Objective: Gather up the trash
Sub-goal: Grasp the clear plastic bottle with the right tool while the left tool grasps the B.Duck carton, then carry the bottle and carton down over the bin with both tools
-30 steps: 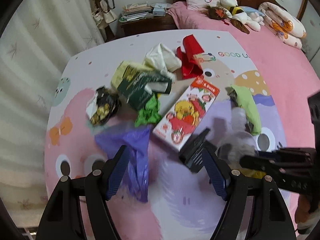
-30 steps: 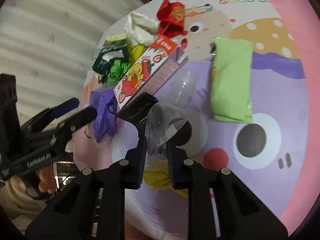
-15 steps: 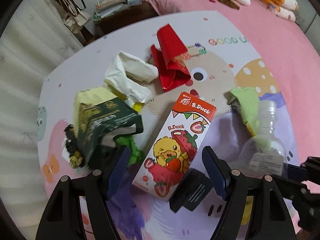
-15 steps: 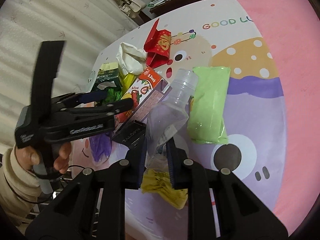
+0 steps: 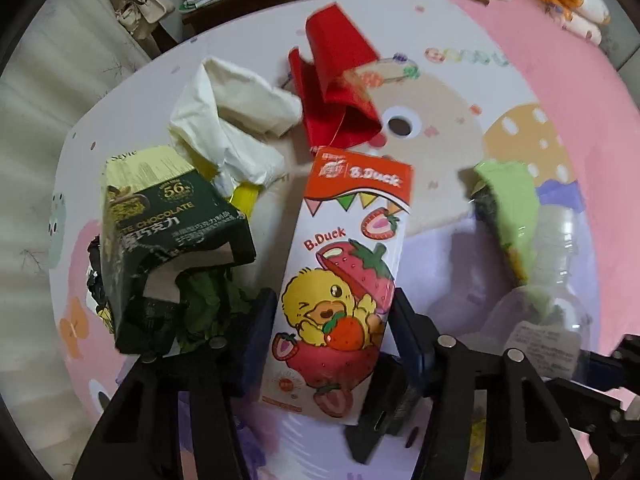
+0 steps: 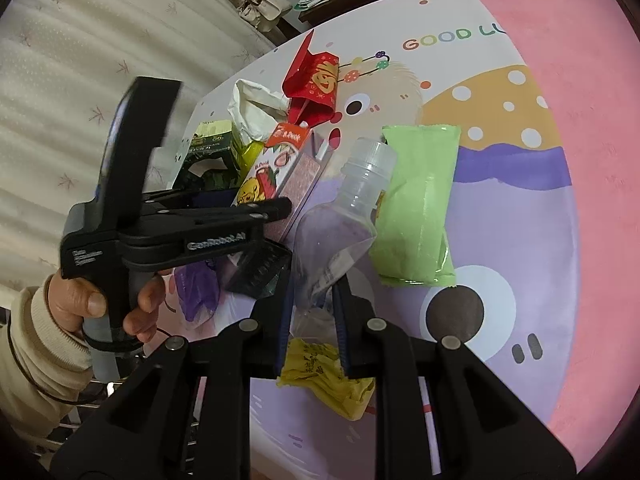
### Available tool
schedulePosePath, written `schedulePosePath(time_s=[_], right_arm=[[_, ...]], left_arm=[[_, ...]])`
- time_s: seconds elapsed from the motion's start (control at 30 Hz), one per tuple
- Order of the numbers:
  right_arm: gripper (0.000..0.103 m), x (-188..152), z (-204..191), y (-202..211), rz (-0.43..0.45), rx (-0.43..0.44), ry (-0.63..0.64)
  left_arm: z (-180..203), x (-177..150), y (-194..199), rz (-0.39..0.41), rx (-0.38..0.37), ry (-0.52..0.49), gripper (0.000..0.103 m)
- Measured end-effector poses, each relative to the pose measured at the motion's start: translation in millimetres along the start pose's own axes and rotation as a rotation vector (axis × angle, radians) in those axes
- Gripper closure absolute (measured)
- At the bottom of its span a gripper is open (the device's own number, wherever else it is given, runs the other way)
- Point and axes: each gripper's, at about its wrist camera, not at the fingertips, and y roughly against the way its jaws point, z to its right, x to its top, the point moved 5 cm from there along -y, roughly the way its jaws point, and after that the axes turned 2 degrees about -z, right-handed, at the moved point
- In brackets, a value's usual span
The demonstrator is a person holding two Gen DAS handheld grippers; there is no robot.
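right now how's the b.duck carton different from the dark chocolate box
The B.Duck carton is white and red with a duck and strawberries; the chocolate box is dark green with a pale top. The carton keeps its straight shape, while the box is torn open and crumpled. The carton sits between the left gripper's fingers; the box lies outside them. Both are cardboard packaging on the table.
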Motion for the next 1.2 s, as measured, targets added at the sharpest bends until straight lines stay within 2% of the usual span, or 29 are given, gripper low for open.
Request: schedulePosePath(time_s=[0.2, 0.33, 0.47, 0.67, 0.8, 0.93, 1.2], right_arm=[[0.087, -4, -4, 4, 0.017, 0.011, -0.006], [0.087, -9, -13, 10, 0.044, 0.027, -0.015], [0.087, -17, -29, 20, 0.071, 0.04, -0.01], [0.087, -47, -65, 45, 0.135, 0.047, 0.009], [0.087, -84, -93, 57, 0.18, 0.018, 0.011], [0.087, -138, -124, 62, 0.19, 0.001, -0.009], [0.087, -253, -179, 55, 0.175, -0.049, -0.006]], left_arm=[[-3, -12, 34, 0.097, 0.034, 0.007, 0.049], [-7, -33, 67, 0.156, 0.027, 0.045, 0.049], [-10, -66, 106, 0.212, 0.015, 0.061, 0.049], [-24, -146, 173, 0.31, -0.002, 0.043, 0.049], [-34, -202, 201, 0.361, -0.002, 0.035, 0.049], [-49, -263, 216, 0.401, 0.006, 0.033, 0.049], [-82, -391, 214, 0.401, -0.024, 0.034, 0.049]])
